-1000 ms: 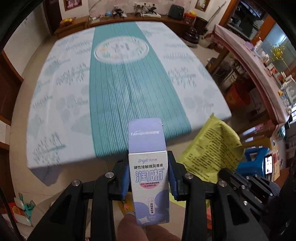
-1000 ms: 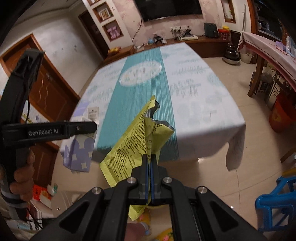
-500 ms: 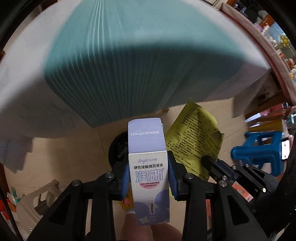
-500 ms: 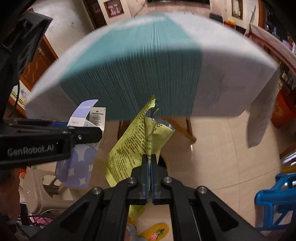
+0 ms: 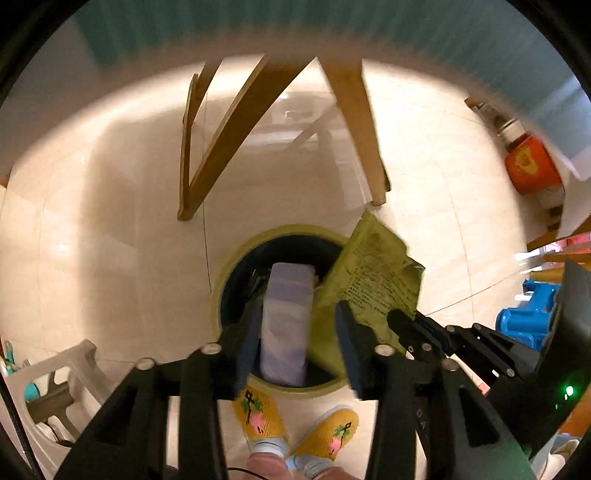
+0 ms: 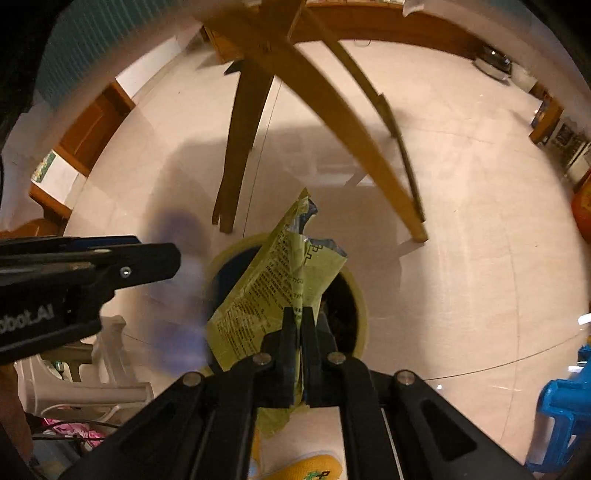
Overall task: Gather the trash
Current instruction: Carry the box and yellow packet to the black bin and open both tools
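Down by the floor, two tools hang over one round bin [image 5: 221, 280] with a yellowish rim and a dark inside. The left tool [image 5: 295, 332] has its jaws opening; one pale purple carton [image 5: 286, 325] sits between them, blurred, its far end already over the bin's mouth. There is a gap at the right pad, and I cannot tell whether the left pad touches it. In the right wrist view that carton is only a purple smear [image 6: 177, 295] at nine o'clock from the bin. The right tool [image 6: 299, 343] has its jaws nearly together, clamped on one crumpled yellow wrapper [image 6: 273, 288] with black print, which stands up over the bin's rim [image 6: 360, 295]. From the left wrist view the wrapper [image 5: 376, 280] lies at three o'clock from the carton, just beside it.

Counting the rest: two yellow slippers [image 5: 295, 424] at six o'clock below the bin, several wooden legs [image 5: 354, 110] at twelve o'clock under the tabletop's hanging teal cloth [image 5: 147, 22], one blue plastic stool [image 5: 524, 321] at three o'clock, one white stool [image 5: 48, 387] at eight o'clock, and one orange tub [image 5: 532, 170] at two o'clock.
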`<state>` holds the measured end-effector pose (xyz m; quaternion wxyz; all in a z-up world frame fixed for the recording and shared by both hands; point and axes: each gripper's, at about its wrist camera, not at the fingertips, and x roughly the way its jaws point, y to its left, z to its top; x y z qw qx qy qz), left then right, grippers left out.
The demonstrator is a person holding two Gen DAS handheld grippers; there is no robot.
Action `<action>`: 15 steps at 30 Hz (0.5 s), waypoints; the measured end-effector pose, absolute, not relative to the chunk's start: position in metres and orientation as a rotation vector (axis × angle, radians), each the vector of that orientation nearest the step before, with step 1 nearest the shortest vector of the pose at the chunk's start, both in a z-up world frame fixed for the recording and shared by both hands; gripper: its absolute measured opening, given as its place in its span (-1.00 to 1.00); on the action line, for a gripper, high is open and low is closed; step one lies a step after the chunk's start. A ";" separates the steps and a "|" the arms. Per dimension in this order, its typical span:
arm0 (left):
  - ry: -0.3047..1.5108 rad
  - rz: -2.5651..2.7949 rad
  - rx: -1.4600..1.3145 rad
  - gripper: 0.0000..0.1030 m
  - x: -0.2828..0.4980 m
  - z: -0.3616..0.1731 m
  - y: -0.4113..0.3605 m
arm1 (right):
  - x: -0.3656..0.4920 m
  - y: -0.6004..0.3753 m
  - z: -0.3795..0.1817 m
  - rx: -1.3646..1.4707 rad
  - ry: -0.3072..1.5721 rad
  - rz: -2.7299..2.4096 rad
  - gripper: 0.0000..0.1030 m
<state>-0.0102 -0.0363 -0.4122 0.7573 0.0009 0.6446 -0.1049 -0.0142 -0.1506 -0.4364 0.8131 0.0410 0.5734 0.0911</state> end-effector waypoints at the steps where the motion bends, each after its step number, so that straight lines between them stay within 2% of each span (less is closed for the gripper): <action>1: 1.403 -0.217 0.004 0.05 -0.011 -0.416 -0.035 | -0.011 -0.151 -0.444 0.091 1.238 0.199 -0.83; 4: 1.397 -0.199 0.020 0.30 -0.014 -0.424 -0.034 | -0.007 -0.148 -0.461 0.120 1.272 0.204 -0.78; 5: 1.396 -0.196 0.028 0.38 -0.016 -0.426 -0.034 | -0.006 -0.149 -0.466 0.146 1.286 0.213 -0.71; 7: 1.392 -0.190 0.035 0.44 -0.016 -0.426 -0.035 | -0.007 -0.148 -0.472 0.175 1.303 0.224 -0.69; 9: 1.392 -0.183 0.034 0.59 -0.018 -0.426 -0.031 | -0.008 -0.145 -0.475 0.177 1.311 0.232 -0.65; 13: 1.390 -0.171 0.018 0.62 -0.015 -0.416 -0.029 | -0.007 -0.144 -0.470 0.190 1.313 0.241 -0.63; 15: 1.380 -0.170 0.021 0.71 -0.014 -0.416 -0.027 | -0.005 -0.145 -0.466 0.203 1.309 0.234 -0.57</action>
